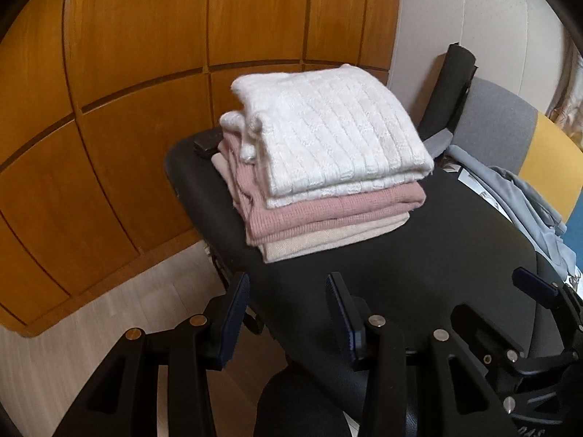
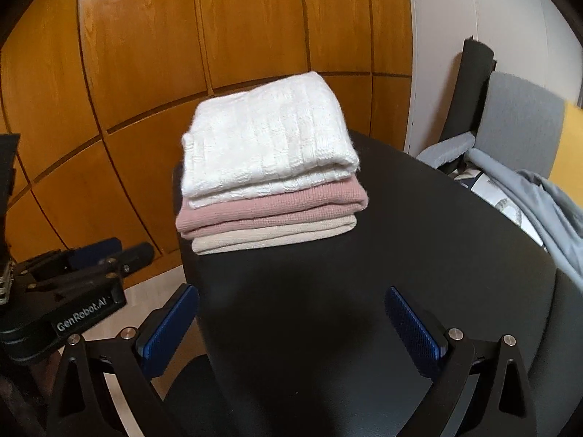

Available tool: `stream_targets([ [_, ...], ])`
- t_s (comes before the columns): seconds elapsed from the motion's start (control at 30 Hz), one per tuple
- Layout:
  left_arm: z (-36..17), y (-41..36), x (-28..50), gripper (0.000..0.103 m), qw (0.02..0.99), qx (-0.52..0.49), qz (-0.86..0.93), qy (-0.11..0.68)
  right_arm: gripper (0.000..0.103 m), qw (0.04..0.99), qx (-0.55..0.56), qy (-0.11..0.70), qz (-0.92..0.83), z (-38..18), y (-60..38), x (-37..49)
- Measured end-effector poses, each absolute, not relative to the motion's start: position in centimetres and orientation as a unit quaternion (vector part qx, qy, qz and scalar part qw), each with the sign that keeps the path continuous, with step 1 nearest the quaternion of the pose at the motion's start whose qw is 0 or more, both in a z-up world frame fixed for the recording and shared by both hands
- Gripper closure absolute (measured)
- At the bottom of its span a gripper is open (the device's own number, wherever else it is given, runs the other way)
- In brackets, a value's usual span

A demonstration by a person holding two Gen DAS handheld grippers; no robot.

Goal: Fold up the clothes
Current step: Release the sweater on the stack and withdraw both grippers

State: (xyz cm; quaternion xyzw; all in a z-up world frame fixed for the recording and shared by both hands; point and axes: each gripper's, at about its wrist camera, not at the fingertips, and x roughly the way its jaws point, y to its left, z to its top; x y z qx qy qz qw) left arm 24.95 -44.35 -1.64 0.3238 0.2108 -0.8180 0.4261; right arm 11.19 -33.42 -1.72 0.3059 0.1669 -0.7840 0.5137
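"GenRobot.AI" marks the left gripper (image 2: 94, 255); both it and the right gripper (image 2: 291, 324) gape empty near the folded stack (image 2: 269, 167) on the counter (image 2: 400, 255).

**Black table with one stack of folded knitwear**

A matte black padded table (image 2: 419, 240) carries the load. Toward its 11 o'clock corner a folded beige knit garment (image 2: 277, 236) lies directly on the surface, bearing the stack above it. At 10 o'clock in the left wrist view, a small black object (image 1: 207, 145) rests beside it.
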Motion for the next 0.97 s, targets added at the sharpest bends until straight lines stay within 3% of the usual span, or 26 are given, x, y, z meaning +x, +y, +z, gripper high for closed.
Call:
stream_targets([
  [0.2,-1.0,-42.5,24.6,0.059,0.46,0.305,-0.816,0.17,0.0,0.51,0.289,0.168,-0.793,-0.8,-32.4,11.8],
  [0.63,-1.9,-43.0,24.5,0.058,0.453,0.322,-0.805,0.209,0.0,0.501,0.289,0.178,-0.796,-1.1,-32.8,12.1],
  [0.73,-2.0,-43.0,24.7,0.053,0.449,0.316,-0.806,0.222,0.0,0.502,0.29,0.178,-0.795,-1.1,-32.7,12.0],
  [0.97,-1.8,-42.5,24.9,0.053,0.464,0.296,-0.808,0.21,0.0,0.501,0.297,0.176,-0.794,-1.5,-32.6,11.8],
])
